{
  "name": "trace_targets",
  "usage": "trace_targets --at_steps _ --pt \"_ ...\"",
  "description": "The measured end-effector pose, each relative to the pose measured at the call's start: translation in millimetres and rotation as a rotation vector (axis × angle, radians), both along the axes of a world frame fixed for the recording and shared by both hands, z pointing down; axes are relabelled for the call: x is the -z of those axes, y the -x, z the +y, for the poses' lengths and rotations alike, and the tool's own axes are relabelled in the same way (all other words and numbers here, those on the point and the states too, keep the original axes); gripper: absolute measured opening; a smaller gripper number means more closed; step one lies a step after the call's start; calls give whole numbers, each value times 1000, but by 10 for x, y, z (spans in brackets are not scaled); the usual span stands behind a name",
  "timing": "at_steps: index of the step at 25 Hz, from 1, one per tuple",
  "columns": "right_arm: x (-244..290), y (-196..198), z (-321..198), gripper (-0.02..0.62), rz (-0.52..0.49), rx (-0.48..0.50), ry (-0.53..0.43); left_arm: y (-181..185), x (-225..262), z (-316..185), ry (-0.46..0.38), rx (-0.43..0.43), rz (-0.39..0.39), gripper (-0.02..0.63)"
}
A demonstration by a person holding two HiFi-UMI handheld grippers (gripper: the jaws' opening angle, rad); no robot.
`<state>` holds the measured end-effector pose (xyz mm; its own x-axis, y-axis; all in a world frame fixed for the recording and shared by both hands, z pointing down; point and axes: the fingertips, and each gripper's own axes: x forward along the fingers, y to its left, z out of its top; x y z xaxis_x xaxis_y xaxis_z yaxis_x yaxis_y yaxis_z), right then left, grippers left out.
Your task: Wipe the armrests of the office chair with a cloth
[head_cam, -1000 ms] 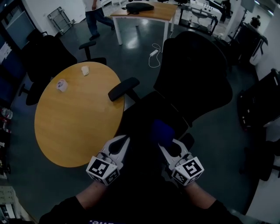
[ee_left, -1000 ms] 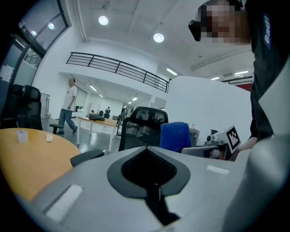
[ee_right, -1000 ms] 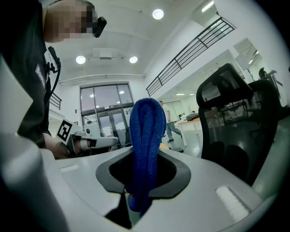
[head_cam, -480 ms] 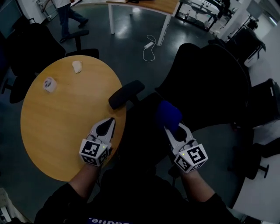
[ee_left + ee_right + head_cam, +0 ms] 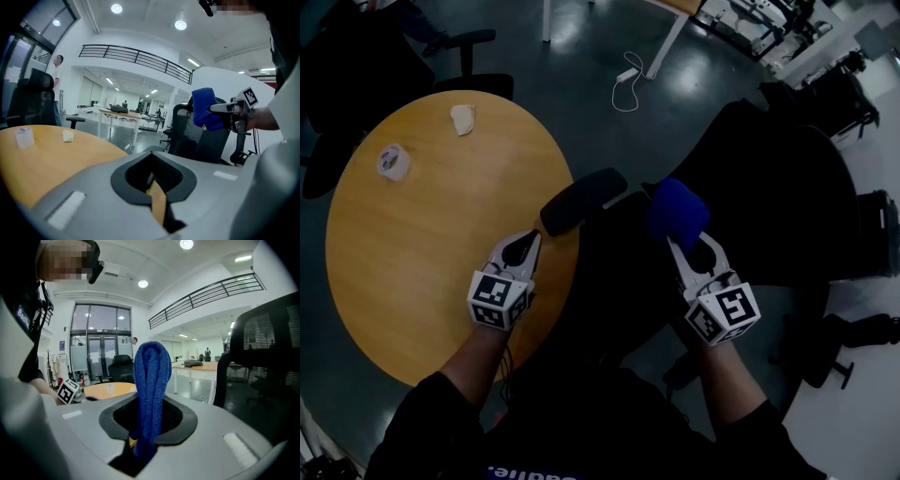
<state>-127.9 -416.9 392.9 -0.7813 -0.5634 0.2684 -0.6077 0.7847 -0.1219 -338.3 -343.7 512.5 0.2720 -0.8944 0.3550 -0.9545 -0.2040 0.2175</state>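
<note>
The black office chair (image 5: 769, 178) stands in front of me, and its left armrest (image 5: 581, 200) juts out beside the table edge. My right gripper (image 5: 689, 246) is shut on a folded blue cloth (image 5: 677, 214), holding it upright over the seat near the chair's right side. The cloth (image 5: 151, 380) rises between the right gripper's (image 5: 145, 427) jaws. My left gripper (image 5: 521, 249) is shut and empty, hovering at the table edge just short of the left armrest. From the left gripper (image 5: 154, 187) I see the cloth (image 5: 206, 108) and chair back (image 5: 197, 140). The right armrest is too dark to make out.
A round wooden table (image 5: 412, 244) fills the left side, carrying a tape roll (image 5: 393, 161) and a crumpled white scrap (image 5: 463, 118). Other black chairs (image 5: 356, 66) stand at the far left. A white cable (image 5: 628, 89) lies on the dark floor beyond.
The right gripper has carried the cloth up and to the right, away from the seat. The left gripper has moved forward to the table edge, closer to the left armrest.
</note>
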Motion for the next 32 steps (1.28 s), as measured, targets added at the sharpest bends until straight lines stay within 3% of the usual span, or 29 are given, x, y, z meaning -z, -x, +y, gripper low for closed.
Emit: trace_targets --at_steps 8,13,16,26,29,32 --pt "-366 290 -476 91 120 23 9 185 -470 -158 60 7 6 14" --pt "-798 467 -809 92 219 40 66 287 -867 -212 104 7 11 14" --pt "-1113 587 -1089 92 333 61 91 290 -1021 -284 117 -2 17 14" --pt "-2069 955 -1697 91 815 256 11 265 -1315 -335 126 -4 52 14" --pt "-2217 1136 -1693 91 897 334 -14 245 -1352 -372 131 -2 65 14" --pt "-2265 1300 -1615 92 918 386 -30 237 -1346 -398 137 6 77 14"
